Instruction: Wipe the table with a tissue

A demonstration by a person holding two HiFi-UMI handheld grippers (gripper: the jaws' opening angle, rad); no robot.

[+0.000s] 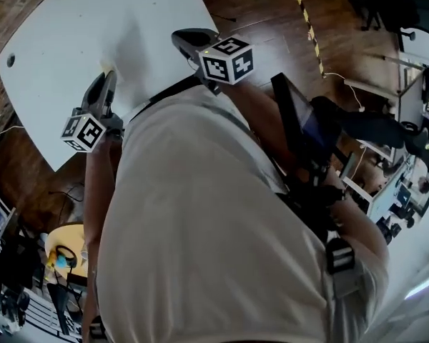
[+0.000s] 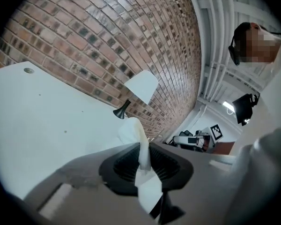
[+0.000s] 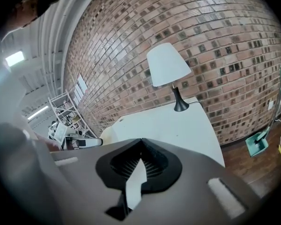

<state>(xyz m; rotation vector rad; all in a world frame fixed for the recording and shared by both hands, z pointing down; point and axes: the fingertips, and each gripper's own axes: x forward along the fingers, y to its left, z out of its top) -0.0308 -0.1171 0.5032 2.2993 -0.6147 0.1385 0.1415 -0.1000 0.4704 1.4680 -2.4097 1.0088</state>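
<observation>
The white table (image 1: 71,27) fills the upper left of the head view. My left gripper (image 1: 109,76) hangs over its near edge, shut on a white tissue (image 2: 133,132). The tissue stands up out of the jaws and also trails below them. Beyond it lies the bare table top (image 2: 37,116). My right gripper (image 1: 180,38) is held over the table's right edge, jaws shut. In the right gripper view (image 3: 141,143) a white sliver shows low between the pads; I cannot tell what it is. The table (image 3: 164,121) lies ahead of it.
A white-shaded lamp (image 2: 141,86) (image 3: 167,64) stands on the table's far end by a brick wall. A cable hole (image 1: 11,60) is near the table's left corner. A teal dustpan (image 3: 257,143) lies on the wooden floor. Desks and chairs (image 1: 386,141) crowd the right.
</observation>
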